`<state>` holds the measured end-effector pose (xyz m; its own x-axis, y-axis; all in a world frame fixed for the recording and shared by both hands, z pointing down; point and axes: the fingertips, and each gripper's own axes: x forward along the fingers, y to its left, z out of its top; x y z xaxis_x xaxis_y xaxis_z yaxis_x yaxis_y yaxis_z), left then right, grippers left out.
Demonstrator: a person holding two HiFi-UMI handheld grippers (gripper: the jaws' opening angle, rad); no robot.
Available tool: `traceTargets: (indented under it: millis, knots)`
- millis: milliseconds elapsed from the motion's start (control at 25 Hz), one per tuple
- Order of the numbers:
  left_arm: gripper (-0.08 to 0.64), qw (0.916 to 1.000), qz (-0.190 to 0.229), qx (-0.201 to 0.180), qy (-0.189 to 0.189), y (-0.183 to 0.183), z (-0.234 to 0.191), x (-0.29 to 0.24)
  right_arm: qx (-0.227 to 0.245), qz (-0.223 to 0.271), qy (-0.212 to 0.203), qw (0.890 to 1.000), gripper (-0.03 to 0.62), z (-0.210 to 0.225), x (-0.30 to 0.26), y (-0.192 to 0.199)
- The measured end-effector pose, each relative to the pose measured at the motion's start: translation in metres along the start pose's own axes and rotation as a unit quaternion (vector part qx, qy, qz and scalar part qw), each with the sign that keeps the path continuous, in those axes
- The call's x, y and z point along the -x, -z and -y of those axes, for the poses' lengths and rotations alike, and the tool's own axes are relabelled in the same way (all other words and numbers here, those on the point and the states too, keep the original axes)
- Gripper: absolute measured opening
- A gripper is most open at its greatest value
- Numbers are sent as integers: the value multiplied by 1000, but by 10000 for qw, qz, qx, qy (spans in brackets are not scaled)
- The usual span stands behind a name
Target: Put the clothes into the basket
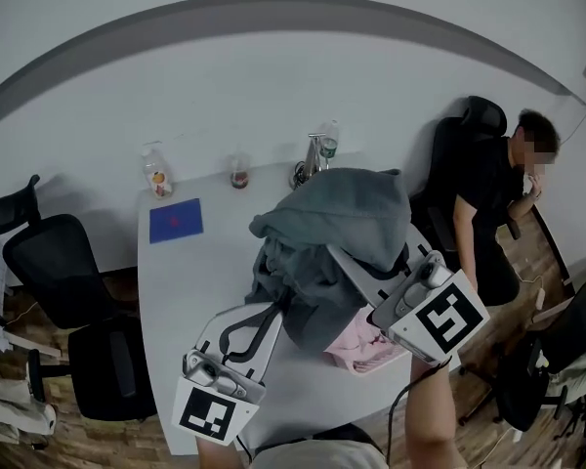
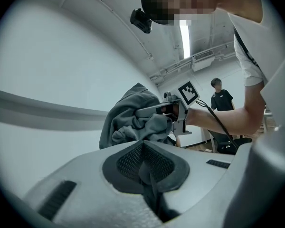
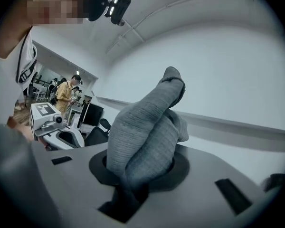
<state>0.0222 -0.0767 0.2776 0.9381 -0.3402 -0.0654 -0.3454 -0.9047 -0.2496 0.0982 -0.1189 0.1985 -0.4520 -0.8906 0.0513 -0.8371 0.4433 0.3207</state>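
Note:
Both grippers hold a grey hooded garment (image 1: pixel 342 213) bunched up in the air above the white table (image 1: pixel 176 291). My left gripper (image 1: pixel 276 306) comes in from the lower left, shut on a fold at the garment's lower edge; in the left gripper view a dark strip of cloth (image 2: pixel 149 175) is pinched between the pads. Over on the right side, my right gripper (image 1: pixel 350 262) is shut on a thick roll of the grey cloth (image 3: pixel 142 137). A pink garment (image 1: pixel 366 345) lies on the table under the grey one. No basket is in view.
A blue flat item (image 1: pixel 176 220), a small bottle (image 1: pixel 156 176), a cup (image 1: pixel 239 174) and a water bottle (image 1: pixel 327 145) stand at the table's far end. Black office chairs (image 1: pixel 54 262) are at the left. A person in black (image 1: pixel 498 193) sits at the right.

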Motion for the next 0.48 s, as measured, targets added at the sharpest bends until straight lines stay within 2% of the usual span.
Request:
traceTargets:
  millis: [320, 480]
  knots:
    - [6, 9990, 258, -112, 357, -24, 27, -36, 382, 88, 695, 9968, 94, 56, 62, -30]
    - [6, 9976, 342, -126, 589, -32, 47, -57, 484, 110, 956, 9942, 94, 77, 95, -33]
